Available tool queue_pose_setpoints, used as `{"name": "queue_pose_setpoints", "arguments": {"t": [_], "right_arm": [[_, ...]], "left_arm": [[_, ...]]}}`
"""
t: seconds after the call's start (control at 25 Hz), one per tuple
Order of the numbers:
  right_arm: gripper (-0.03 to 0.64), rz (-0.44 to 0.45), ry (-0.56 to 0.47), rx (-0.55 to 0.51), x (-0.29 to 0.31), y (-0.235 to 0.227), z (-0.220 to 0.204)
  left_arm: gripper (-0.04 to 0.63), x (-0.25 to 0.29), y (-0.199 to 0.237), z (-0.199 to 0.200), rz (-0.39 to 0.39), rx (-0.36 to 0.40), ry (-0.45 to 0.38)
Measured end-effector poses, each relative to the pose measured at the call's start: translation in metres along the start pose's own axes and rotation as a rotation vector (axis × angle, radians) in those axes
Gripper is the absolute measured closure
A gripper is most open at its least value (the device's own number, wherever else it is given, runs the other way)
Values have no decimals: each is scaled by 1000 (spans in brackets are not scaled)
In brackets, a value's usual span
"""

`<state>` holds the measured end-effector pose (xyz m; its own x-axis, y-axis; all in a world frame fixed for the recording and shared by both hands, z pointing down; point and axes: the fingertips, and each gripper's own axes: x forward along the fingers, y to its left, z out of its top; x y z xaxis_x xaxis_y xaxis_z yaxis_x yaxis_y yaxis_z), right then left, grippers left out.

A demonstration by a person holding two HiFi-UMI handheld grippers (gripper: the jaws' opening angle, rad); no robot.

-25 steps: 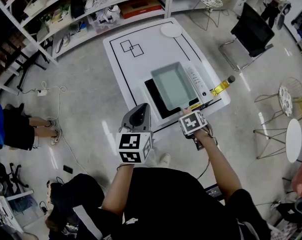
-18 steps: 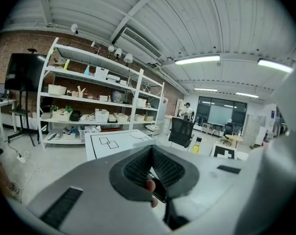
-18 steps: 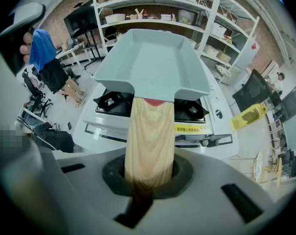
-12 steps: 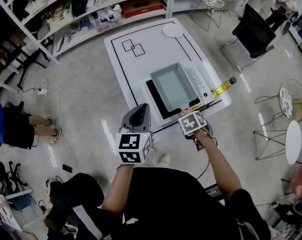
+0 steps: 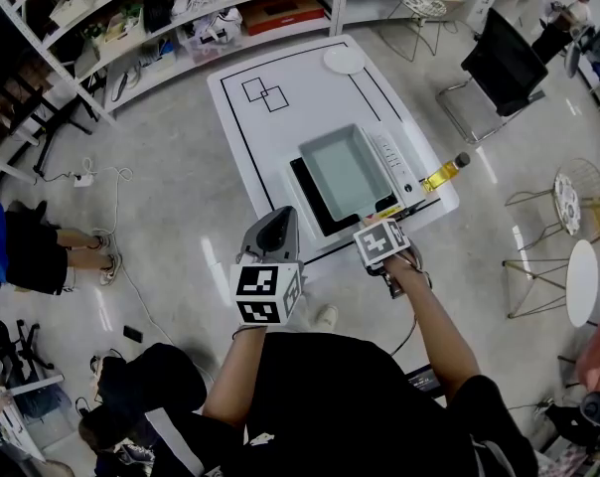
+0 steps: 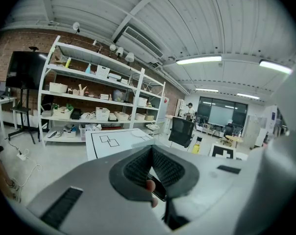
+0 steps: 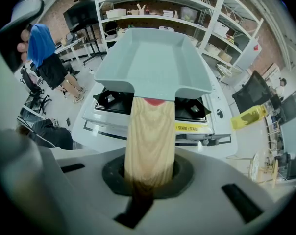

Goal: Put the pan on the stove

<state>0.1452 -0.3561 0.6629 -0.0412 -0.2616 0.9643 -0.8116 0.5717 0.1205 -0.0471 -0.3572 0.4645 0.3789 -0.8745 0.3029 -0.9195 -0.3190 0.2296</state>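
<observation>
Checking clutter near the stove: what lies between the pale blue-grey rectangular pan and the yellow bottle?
In the head view, only the stove's white control strip lies between the pale blue-grey rectangular pan and the yellow bottle with a dark cap.

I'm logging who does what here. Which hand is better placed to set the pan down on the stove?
Right. The right tongs are shut on the wooden handle of the pan, which is already over the stove. The left tongs hang empty, short of the table.
</observation>
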Motion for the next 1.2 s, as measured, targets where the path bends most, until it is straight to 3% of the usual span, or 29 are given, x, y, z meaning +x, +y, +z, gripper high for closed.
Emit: {"name": "queue_pose_setpoints", "arguments": {"t": [0.8,1.2], "right_arm": [[607,5,5,-16,-5,-1,1],[554,9,-37,20,-16,-1,8]], "left_arm": [[587,-3,-4,0,4,8,4],[586,-7,-7,1,9,7,-2]]}}
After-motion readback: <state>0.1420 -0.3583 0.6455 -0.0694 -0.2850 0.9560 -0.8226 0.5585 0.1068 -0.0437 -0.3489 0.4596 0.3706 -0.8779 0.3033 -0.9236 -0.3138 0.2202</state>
